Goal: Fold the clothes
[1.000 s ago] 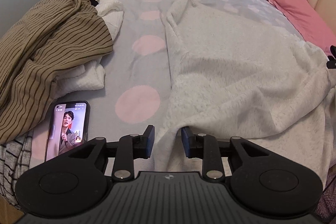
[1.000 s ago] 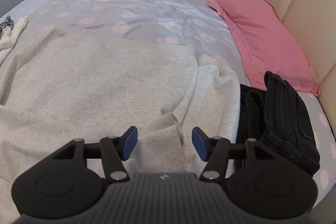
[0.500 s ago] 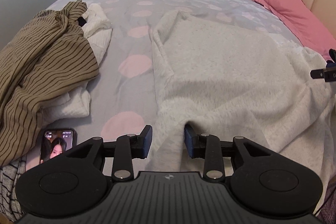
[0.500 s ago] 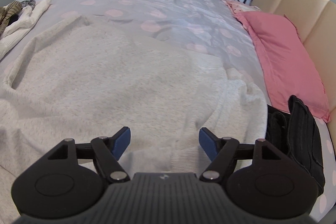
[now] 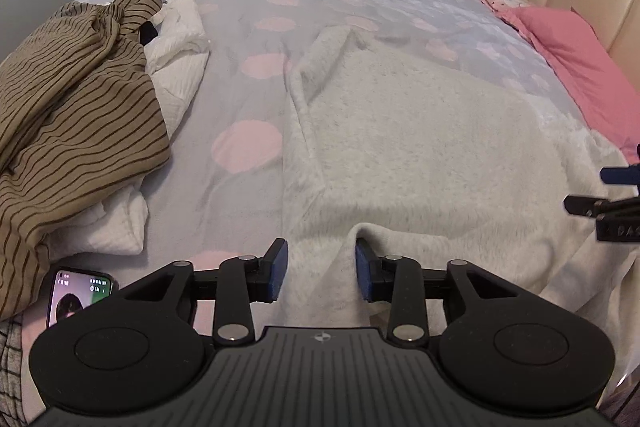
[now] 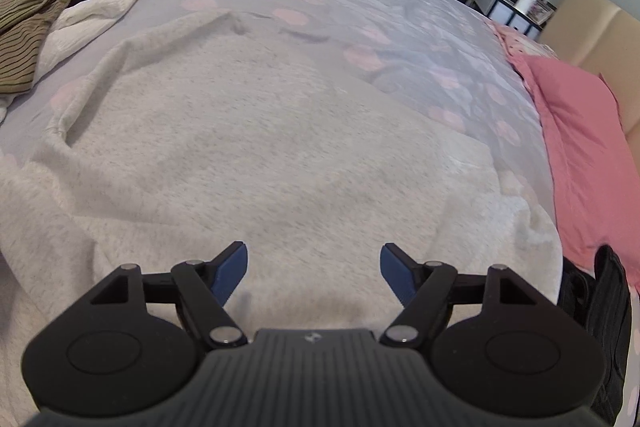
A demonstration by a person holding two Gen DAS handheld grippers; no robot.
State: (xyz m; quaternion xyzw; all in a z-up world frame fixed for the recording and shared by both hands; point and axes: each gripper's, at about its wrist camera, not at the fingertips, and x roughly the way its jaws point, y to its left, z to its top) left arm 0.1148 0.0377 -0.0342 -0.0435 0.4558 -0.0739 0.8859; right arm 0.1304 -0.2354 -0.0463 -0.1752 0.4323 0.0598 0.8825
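Observation:
A pale grey fleece sweater (image 5: 420, 147) lies spread over the dotted bed cover (image 5: 248, 27). My left gripper (image 5: 321, 273) hangs over the sweater's near left edge. Its jaws are opening, and a loose fold of the sweater lies between the blue pads (image 5: 276, 271) without being pinched. In the right wrist view the sweater (image 6: 260, 147) fills the middle. My right gripper (image 6: 313, 269) stands open wide above its near right part, with nothing gripped. The right gripper (image 5: 588, 190) also shows at the right edge of the left wrist view.
A brown striped garment (image 5: 72, 115) and a white one (image 5: 180, 55) are heaped at the left. A lit phone (image 5: 76, 295) lies near the bed's front left edge. A pink pillow (image 5: 580, 67) lies by the headboard. Folded black clothes (image 6: 600, 299) sit right of the sweater.
Both grippers slid sideways over the sweater and their jaws widened. The ribbed cuff between the right fingers has left the view. The phone and the black clothes shifted toward the picture edges.

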